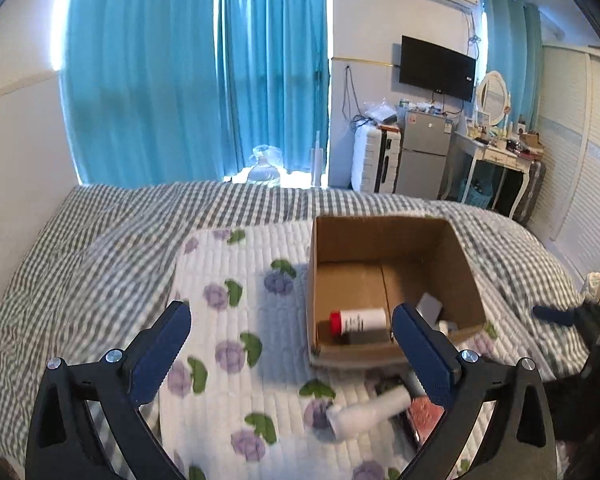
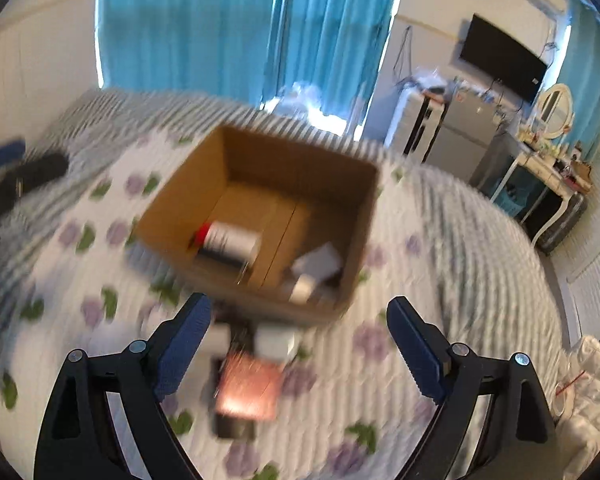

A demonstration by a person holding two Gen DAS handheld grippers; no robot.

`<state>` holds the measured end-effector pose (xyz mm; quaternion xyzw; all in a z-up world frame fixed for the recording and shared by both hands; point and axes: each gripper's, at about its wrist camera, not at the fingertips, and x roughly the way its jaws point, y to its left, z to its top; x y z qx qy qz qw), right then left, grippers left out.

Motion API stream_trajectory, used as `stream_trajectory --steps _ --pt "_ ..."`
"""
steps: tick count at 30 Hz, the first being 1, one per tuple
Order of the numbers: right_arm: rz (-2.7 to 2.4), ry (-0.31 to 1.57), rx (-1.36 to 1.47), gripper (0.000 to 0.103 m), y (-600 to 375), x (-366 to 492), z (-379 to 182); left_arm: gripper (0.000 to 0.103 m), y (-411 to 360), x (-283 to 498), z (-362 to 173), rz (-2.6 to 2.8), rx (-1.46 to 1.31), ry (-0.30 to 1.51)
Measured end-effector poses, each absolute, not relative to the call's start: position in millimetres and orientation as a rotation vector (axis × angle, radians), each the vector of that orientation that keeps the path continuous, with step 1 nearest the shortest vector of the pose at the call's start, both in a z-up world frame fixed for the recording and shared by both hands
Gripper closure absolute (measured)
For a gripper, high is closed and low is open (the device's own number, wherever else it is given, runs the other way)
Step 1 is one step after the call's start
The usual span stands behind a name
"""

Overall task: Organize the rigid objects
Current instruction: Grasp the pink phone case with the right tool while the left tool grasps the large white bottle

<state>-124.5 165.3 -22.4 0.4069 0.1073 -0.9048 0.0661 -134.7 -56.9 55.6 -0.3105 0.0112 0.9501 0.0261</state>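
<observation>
An open cardboard box sits on the flowered quilt; it also shows in the right wrist view. Inside lie a white bottle with a red cap and a white boxy item. In front of the box lie a white bottle and a reddish-pink packet. My left gripper is open and empty above the quilt, left of the box. My right gripper is open and empty above the packet; that view is blurred.
The bed has a grey checked cover under the flowered quilt. Blue curtains, a fridge, a suitcase and a dressing table stand beyond the bed. White bedding lies at the right.
</observation>
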Motion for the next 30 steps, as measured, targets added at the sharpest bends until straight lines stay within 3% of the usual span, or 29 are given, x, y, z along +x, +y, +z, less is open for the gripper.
stream_trajectory --steps 11,18,20,25,28,30 --pt "-2.587 0.275 1.496 0.013 151 -118 -154 0.0 -57 -140 -58 2.891 -1.181 -0.028" --pt "-2.68 0.273 1.449 0.031 166 -111 -154 0.0 -39 -130 -89 2.815 -1.228 0.151" --pt "-2.735 0.293 1.401 0.031 170 -105 -145 0.0 -34 -125 -90 2.794 -1.215 0.155" --pt "-2.824 0.325 1.376 0.05 184 -105 -137 0.0 -25 -123 -97 2.743 -1.237 0.161" --pt "-2.73 0.153 1.42 0.066 197 -118 -149 0.0 -23 -126 -104 2.709 -1.268 0.146" --pt "-2.715 0.089 1.431 0.084 203 -121 -152 0.0 -22 -130 -109 2.695 -1.289 0.144"
